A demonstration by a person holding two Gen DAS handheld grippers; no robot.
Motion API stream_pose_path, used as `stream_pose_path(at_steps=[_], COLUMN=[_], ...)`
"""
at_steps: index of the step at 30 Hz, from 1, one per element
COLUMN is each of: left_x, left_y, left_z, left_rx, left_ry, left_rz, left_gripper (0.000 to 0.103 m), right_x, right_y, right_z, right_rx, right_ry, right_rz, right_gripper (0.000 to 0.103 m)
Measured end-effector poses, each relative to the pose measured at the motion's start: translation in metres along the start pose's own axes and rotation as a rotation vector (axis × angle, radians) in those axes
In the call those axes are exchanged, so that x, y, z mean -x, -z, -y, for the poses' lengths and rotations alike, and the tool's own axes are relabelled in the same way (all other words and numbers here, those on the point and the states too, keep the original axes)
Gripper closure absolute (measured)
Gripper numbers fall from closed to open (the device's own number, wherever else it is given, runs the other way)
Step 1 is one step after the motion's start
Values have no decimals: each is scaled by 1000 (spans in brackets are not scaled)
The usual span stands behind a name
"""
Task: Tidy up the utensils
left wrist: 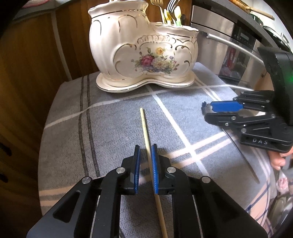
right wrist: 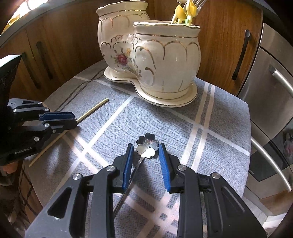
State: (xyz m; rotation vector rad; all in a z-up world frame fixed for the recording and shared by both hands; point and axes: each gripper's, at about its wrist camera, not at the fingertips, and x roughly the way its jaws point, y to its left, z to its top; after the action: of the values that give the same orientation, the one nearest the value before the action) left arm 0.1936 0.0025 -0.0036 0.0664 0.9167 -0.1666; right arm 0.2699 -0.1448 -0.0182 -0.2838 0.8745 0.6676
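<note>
Left wrist view: left gripper (left wrist: 146,167) slightly parted around the chopstick (left wrist: 146,131), not clamped. Right gripper (right wrist: 146,165) gapes around the spoon (right wrist: 146,146) — both need closing, then lifting toward the holder (left wrist: 142,47).

Both grippers tilt downward — left gripper (left wrist: 145,153) fingers slightly parted, right gripper (right wrist: 146,152) fingers wider apart.

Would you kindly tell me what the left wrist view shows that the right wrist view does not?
Only the left wrist view: fork tines above the cream, gold-trimmed ceramic holder, and a dark display panel on the stainless appliance.

Only the right wrist view: the flower-shaped bowl of the silver spoon, lying between the open pads of the right gripper.

Both: the holder, the pale wooden chopstick, the grey-blue checked cloth, the left gripper and the right gripper.
</note>
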Motion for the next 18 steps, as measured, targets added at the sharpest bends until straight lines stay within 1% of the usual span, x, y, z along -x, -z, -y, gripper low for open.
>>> stream_pose_path(at_steps=[3, 8, 9, 10, 12, 14, 18], left_x=[-1, -2, -2, -2, -3, -2, -2], left_y=[-1, -3, -3, -3, -3, -2, -4], left_z=[2, 5, 5, 4, -1, -4, -4], left_rx=[-24, -51, -54, -53, -40, -36, -46], left_ry=[-9, -19, -25, -37, -44, -30, -29], left_rz=[-11, -29, -31, -32, -36, -39, -50], left_gripper=[89, 85, 78, 68, 59, 58, 58], right_x=[2, 4, 4, 4, 6, 6, 6], right_y=[2, 3, 3, 3, 2, -1, -2], right_z=[-5, -15, -16, -18, -20, -20, -21], right_rx=[10, 30, 34, 41, 56, 49, 53], right_ry=[4, 32, 36, 44, 73, 69, 69], right_rz=[4, 0, -1, -3, 2, -6, -16], right_gripper=[78, 79, 79, 79, 88, 93, 93])
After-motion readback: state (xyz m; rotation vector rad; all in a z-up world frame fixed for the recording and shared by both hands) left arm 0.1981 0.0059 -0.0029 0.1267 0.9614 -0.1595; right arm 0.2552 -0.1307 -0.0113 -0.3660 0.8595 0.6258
